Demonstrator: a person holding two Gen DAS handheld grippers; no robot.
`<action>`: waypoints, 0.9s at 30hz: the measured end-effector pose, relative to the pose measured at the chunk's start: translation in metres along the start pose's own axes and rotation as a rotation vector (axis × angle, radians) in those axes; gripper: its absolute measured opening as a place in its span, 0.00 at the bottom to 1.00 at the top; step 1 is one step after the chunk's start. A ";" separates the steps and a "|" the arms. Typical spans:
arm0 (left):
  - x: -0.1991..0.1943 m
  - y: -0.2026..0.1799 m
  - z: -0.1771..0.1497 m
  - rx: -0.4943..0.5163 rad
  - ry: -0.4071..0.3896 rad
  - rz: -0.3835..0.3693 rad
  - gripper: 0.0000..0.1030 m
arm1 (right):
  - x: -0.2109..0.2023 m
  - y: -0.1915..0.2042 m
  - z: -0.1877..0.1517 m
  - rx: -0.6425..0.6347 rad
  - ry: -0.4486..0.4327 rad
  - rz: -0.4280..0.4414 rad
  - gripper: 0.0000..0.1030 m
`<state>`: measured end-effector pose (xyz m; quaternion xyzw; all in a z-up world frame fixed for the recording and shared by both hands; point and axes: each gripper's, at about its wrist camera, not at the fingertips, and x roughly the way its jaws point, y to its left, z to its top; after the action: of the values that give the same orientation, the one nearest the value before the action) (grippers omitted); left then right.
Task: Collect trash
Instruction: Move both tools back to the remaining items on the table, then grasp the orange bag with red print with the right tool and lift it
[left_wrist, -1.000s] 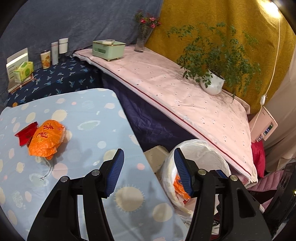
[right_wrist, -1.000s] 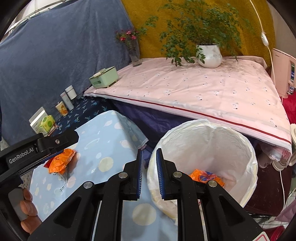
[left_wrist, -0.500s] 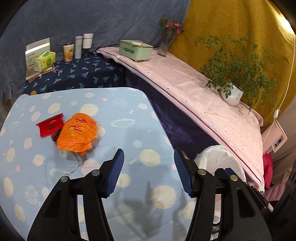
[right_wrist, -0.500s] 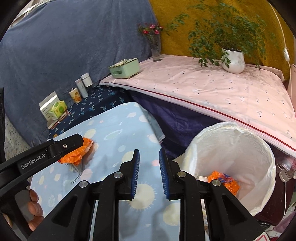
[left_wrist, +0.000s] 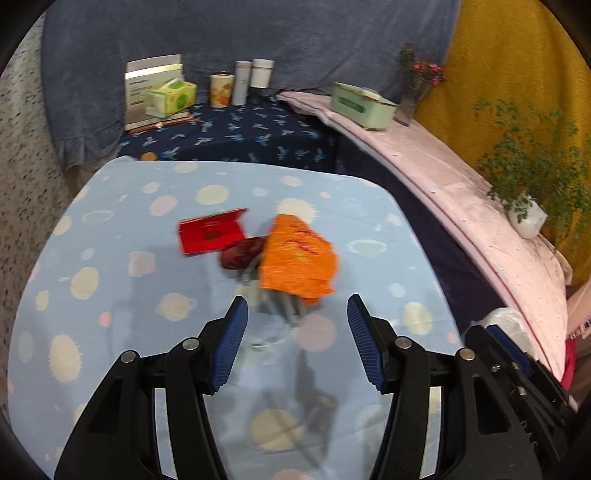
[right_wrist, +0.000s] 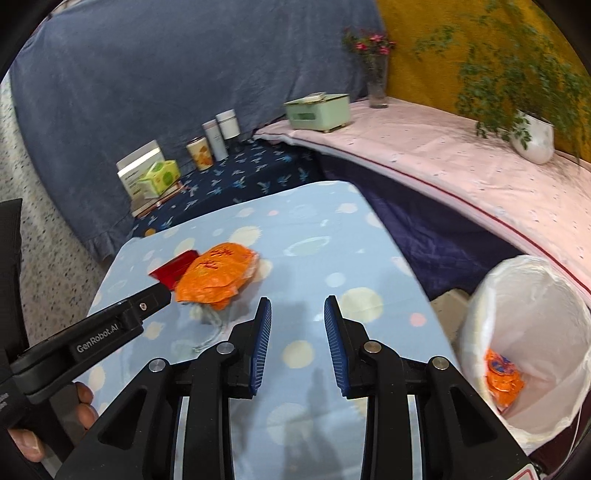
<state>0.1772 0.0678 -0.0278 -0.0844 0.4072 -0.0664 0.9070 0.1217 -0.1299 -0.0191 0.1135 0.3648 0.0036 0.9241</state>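
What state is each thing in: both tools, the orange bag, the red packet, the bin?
Left tool: open, empty.
Right tool: open, empty.
Orange bag: crumpled, lying on the table.
Red packet: flat on the table.
Bin: lined, open, orange wrapper inside.

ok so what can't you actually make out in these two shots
- Dark red lump, left wrist view: blurred and partly under the orange bag; unidentifiable.
- Red packet, right wrist view: mostly hidden by the orange bag and the left hand-held gripper.
- Bin contents, right wrist view: only one orange wrapper shows; liner hides the rest.
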 end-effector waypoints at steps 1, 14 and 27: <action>0.001 0.008 0.000 -0.008 0.001 0.013 0.52 | 0.003 0.007 0.000 -0.012 0.004 0.008 0.30; 0.017 0.096 0.002 -0.121 0.025 0.131 0.64 | 0.066 0.087 0.008 -0.104 0.074 0.085 0.55; 0.040 0.126 0.011 -0.164 0.048 0.144 0.66 | 0.138 0.113 0.015 -0.109 0.146 0.063 0.61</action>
<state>0.2183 0.1839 -0.0759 -0.1271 0.4381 0.0303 0.8894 0.2419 -0.0102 -0.0770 0.0739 0.4268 0.0609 0.8992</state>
